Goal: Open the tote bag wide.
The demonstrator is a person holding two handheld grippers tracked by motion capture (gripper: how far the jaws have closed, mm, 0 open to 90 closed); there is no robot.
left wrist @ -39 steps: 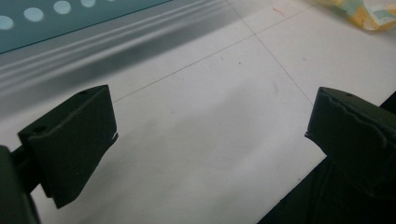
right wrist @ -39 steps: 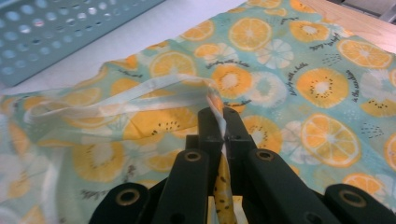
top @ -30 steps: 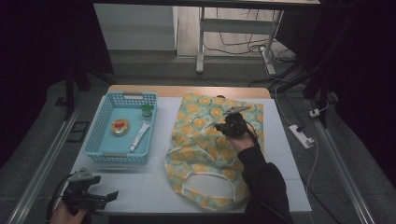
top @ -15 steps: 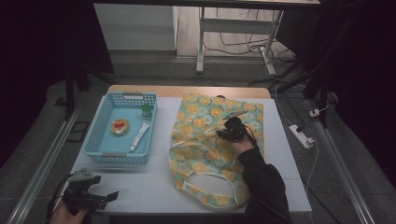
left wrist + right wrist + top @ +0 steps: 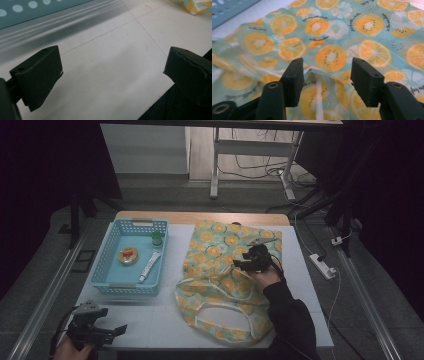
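- The right gripper hovers low over the middle of the fruit-print cloth bag; its jaws have just been opening and stand apart, released, with a raised fold of the fabric between them that neither pad presses.
- Directly under and around this gripper the bag lies spread flat on the white table, printed with orange slices on pale green; in the right gripper view the cloth stretches on ahead of the jaws.
- Behind the right gripper, toward the person, the bag's looped handles rest on the table beside the dark sleeve.
- Far off to the right gripper's left, at the near table edge, the left gripper is held in a hand; its jaws are spread wide with nothing but bare table between them.
- Ahead of the left gripper, well apart from it, sits a blue plastic basket, just beside the bag's left edge.
- Inside the basket lie a round tin, a white tube and a small green-capped bottle.
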